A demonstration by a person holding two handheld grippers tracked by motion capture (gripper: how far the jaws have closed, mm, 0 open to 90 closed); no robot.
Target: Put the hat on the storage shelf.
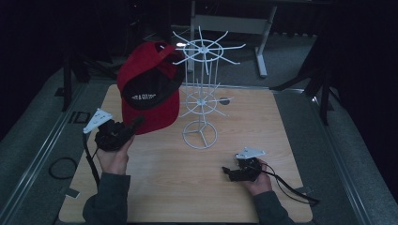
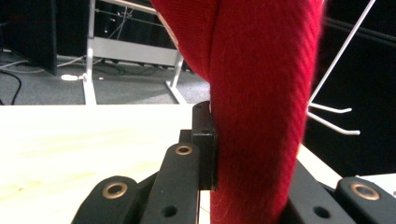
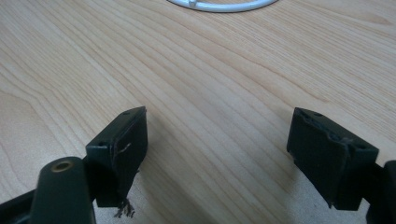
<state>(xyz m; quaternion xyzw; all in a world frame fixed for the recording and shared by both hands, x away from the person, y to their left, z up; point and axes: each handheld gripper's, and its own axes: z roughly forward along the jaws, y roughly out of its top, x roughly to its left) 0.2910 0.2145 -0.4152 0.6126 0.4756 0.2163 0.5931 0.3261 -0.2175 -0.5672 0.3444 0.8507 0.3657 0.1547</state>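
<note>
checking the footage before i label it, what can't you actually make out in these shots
- White lettering inside the red cap: high view, too small and dim to read.
- Left gripper, far jaw: left gripper view, hidden behind the cap's fabric.
- White wire rack, upper part: right gripper view cuts it off at the top edge, leaving only the base ring.
- Room behind the table: high view, too dark.

You're in a dark lab or studio: black curtains, grey carpet, a wooden surface, tripod legs.
</note>
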